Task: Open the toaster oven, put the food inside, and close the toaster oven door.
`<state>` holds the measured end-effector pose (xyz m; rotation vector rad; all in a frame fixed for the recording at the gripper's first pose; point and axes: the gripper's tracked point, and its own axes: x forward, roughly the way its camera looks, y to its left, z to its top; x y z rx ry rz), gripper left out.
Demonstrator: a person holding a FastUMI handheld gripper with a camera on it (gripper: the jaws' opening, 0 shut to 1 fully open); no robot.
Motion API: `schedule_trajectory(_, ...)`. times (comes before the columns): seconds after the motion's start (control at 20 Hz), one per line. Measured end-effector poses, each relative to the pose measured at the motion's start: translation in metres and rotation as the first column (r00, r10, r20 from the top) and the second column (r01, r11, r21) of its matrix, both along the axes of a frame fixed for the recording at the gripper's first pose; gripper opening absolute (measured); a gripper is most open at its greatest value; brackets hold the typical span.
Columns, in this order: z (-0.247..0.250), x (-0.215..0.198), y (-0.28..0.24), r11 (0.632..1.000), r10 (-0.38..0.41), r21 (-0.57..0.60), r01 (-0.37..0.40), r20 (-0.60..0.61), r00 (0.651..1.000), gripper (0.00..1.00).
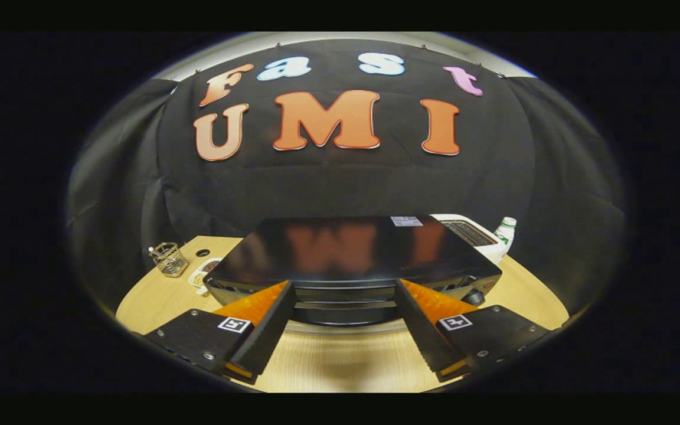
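gripper is spread wide, grasping nothing, fingers either side of the front top edge of the glossy black box-shaped toaster oven on the round light wooden table. door looks closed, so the step is opening: go lower, catch the door's top bar, then pull out and down in an arc. handle and door face are hard to make out. can't pick out the food; small dish left of the oven is partly cut off.
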<state>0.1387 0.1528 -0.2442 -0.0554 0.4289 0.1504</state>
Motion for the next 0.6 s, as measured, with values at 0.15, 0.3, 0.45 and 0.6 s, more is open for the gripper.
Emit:
schedule_trajectory(0.15,-0.005,-0.028,-0.005,1.000,0.008,0.009,-0.008,-0.008,1.000,0.99)
schedule_trajectory(0.3,-0.022,-0.061,-0.014,1.000,0.006,0.020,-0.007,0.009,1.000,0.99)
schedule_trajectory(0.45,-0.038,-0.085,-0.020,1.000,0.000,0.016,-0.001,0.023,1.000,0.99)
schedule_trajectory(0.6,-0.060,-0.108,-0.025,0.999,-0.010,0.033,0.010,0.006,1.000,0.99)
